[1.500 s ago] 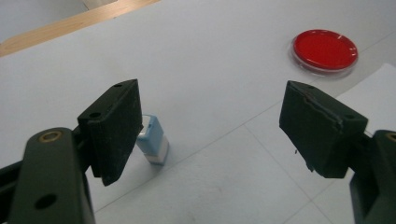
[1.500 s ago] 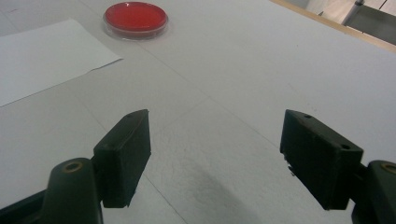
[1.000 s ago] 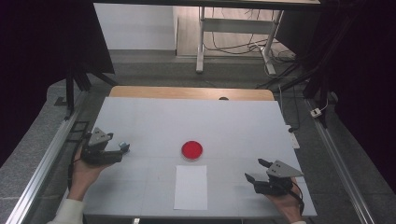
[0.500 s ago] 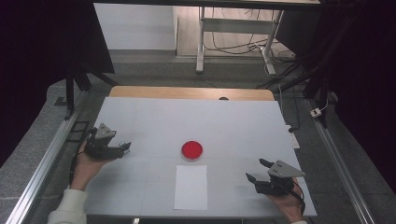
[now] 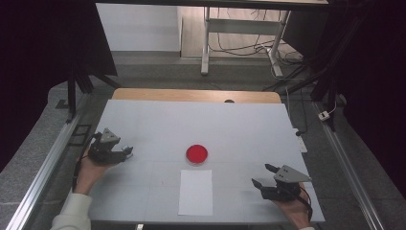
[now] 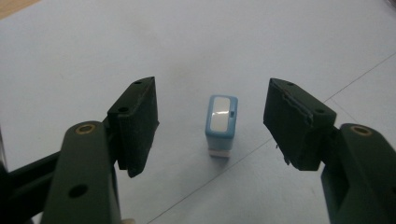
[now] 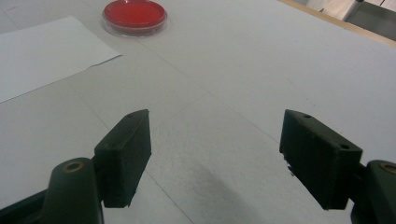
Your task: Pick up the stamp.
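A small light-blue block with a white top stands upright on the white table, between the jaws of my left gripper. The jaws are wide apart and do not touch it. In the high view my left gripper is at the table's left side, with the block at its tips. My right gripper rests low at the front right, open and holding nothing. A round red dish lies at the middle, and a white sheet of paper lies just in front of it.
The white tabletop has a wooden strip along its far edge and metal rails on both sides. From the right gripper view, the red dish and the paper lie ahead to the left.
My left gripper has shifted slightly away from the person and turned so its jaws frame the blue block. The right gripper has stayed where it was.
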Tool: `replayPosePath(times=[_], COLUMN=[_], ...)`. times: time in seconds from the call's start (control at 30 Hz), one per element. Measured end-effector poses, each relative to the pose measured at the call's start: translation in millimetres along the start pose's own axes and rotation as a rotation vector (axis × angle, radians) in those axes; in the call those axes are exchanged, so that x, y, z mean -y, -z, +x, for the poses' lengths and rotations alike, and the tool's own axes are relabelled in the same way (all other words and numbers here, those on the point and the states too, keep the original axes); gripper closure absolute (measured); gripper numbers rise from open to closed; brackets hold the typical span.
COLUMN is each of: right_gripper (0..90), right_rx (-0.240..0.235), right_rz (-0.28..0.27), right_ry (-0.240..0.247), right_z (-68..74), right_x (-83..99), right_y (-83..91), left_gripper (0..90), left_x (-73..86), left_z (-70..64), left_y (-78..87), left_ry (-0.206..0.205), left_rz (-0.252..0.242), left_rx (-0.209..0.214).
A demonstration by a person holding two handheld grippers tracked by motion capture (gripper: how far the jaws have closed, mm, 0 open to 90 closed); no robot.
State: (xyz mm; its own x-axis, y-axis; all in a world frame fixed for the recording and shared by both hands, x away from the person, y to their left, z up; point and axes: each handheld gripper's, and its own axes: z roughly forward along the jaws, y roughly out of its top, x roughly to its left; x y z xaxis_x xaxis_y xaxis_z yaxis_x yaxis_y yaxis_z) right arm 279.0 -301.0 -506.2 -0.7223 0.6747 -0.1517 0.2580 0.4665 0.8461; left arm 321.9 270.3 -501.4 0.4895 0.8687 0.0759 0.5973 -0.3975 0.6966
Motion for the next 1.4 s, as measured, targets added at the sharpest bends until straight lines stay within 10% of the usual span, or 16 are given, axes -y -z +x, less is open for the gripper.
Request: replayPosePath(times=[0.97, 1.4], right_gripper=[24.8, 24.9], right_rx=[0.004, 0.004], right_rz=[0.016, 0.016], right_ry=[0.008, 0.01], right_z=[0.0, 0.2], right_x=[1.1, 1.3], right_y=[0.7, 0.6], left_gripper=[72.9, 75.4], left_x=[5.9, 6.8], left_z=[0.0, 2.0], left_y=[-7.0, -5.2], left_ry=[-0.047, -0.029], left_rz=[0.016, 0.007], left_rx=[0.023, 0.029])
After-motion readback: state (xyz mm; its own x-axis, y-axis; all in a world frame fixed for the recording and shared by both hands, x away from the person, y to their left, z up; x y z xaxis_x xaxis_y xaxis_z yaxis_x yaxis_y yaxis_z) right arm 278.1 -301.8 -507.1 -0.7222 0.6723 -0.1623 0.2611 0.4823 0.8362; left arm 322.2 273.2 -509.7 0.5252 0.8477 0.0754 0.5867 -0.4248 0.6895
